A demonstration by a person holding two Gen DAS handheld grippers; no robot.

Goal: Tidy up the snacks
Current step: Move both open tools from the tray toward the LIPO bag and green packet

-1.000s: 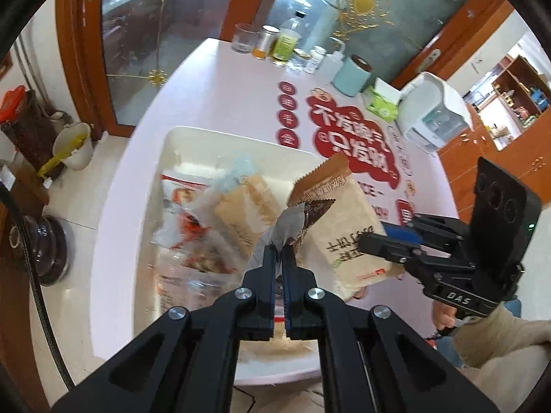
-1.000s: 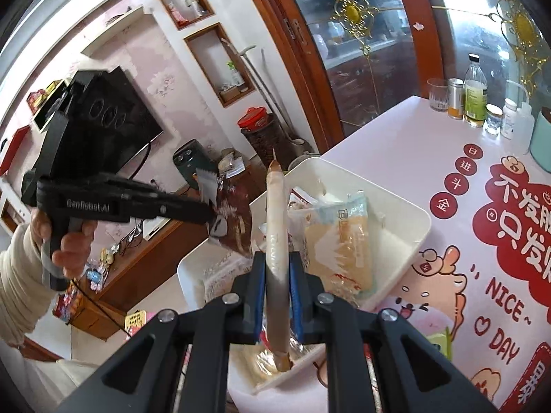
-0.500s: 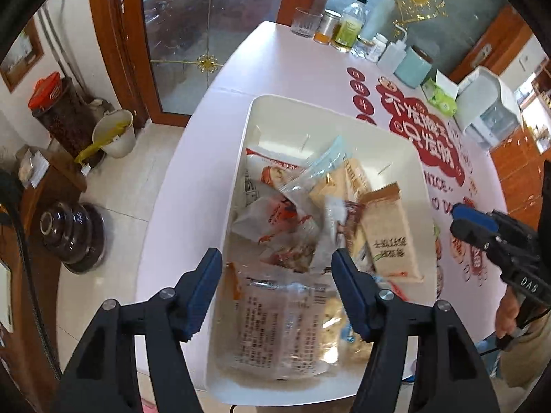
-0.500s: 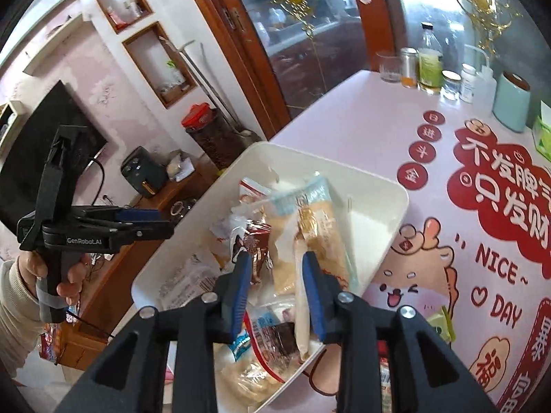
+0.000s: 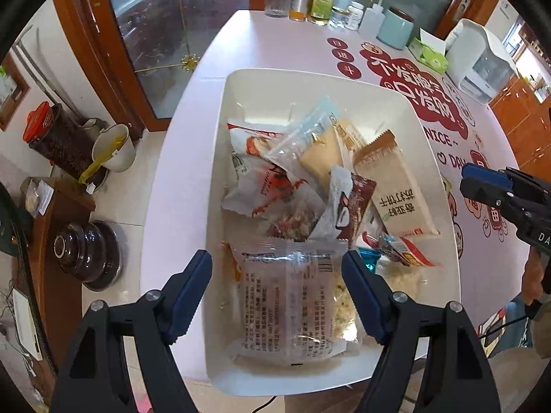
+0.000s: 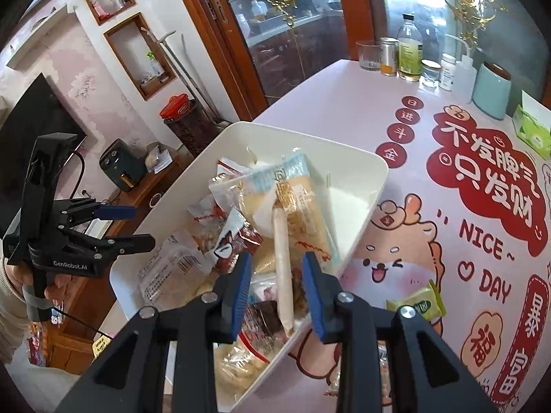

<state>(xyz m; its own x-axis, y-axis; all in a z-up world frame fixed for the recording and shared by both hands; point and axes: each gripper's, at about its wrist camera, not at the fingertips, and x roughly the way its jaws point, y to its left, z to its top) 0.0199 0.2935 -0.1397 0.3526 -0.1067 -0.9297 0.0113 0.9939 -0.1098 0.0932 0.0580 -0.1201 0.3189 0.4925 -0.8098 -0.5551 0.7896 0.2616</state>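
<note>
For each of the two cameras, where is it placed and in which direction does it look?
Left wrist: sits on the left gripper, looks steeply down into the white bin of snack packets; its own open fingers show, plus the right gripper at the picture's right edge.
Right wrist: sits on the right gripper, looks down across the bin toward the glass cabinet; its open fingers show, plus the left gripper in a hand.
Shared: bin, cracker pack, pink tablecloth.

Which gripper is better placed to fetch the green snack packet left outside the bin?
Right, probably. The green snack packet lies on the tablecloth just past the right gripper, whose jaws are open and empty. The left gripper hangs over the white bin's opposite side.
</note>
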